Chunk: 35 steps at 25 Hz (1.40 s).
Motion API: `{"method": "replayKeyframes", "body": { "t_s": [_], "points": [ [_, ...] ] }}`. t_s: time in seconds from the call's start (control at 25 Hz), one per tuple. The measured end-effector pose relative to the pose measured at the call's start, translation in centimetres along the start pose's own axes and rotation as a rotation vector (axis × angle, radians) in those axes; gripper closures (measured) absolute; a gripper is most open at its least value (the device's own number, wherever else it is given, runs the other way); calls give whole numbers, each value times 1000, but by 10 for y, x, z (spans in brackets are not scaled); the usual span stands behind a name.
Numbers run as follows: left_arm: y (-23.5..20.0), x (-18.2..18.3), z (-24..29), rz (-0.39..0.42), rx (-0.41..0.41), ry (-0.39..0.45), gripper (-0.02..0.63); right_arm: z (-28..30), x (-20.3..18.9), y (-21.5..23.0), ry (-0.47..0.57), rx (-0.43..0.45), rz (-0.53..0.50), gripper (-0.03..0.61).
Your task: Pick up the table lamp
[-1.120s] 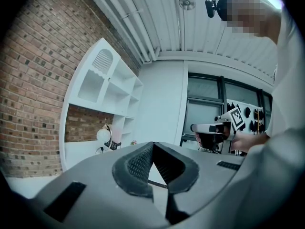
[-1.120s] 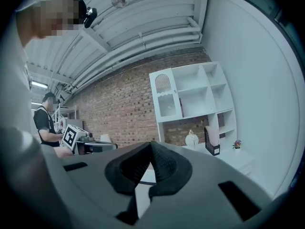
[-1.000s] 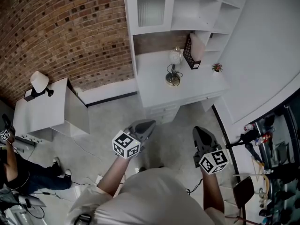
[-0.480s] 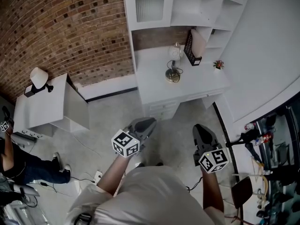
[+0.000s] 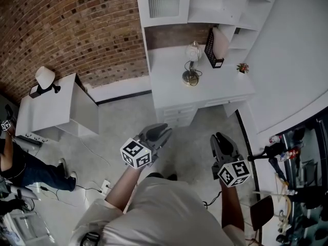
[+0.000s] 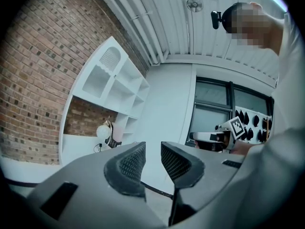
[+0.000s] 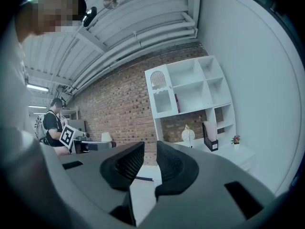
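The table lamp point(image 5: 191, 61), a pale globe shade on a round metal base, stands on the white desk point(image 5: 174, 94) against the brick wall. It is small and distant in the left gripper view point(image 6: 102, 131) and the right gripper view point(image 7: 188, 134). Both grippers are held level over the floor, well short of the desk. The jaws of my left gripper point(image 5: 163, 132) point(image 6: 152, 150) are opening with a narrow gap and nothing between them. My right gripper point(image 5: 220, 137) point(image 7: 150, 150) is likewise opening and empty.
A black file holder point(image 5: 212, 49) and a small potted plant point(image 5: 242, 67) share the desk under a white shelf unit point(image 5: 205, 4). A low white cabinet point(image 5: 51, 111) with another lamp point(image 5: 45, 78) stands at left. A second person point(image 5: 13, 160) is at the far left, with cables on the floor.
Both grippers' jaws have gone from shut to slightly apart. The grippers have edged forward toward the desk. The person at far left has shifted.
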<state>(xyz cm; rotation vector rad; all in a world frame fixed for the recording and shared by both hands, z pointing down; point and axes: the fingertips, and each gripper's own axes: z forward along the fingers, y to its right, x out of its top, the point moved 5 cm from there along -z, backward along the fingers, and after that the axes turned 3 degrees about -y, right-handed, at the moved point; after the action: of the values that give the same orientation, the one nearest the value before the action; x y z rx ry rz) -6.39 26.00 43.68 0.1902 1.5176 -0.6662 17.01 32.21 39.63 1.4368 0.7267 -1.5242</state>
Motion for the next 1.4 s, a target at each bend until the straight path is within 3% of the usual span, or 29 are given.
{"method": "replayKeyframes", "body": {
  "t_s": [0.64, 1.4],
  "points": [
    [-14, -8, 20, 4, 25, -31, 488, 20, -5, 28, -25, 11, 17, 466],
    [-150, 14, 104, -4, -41, -83, 488, 159, 6, 81, -80, -56, 40, 465]
  ]
}}
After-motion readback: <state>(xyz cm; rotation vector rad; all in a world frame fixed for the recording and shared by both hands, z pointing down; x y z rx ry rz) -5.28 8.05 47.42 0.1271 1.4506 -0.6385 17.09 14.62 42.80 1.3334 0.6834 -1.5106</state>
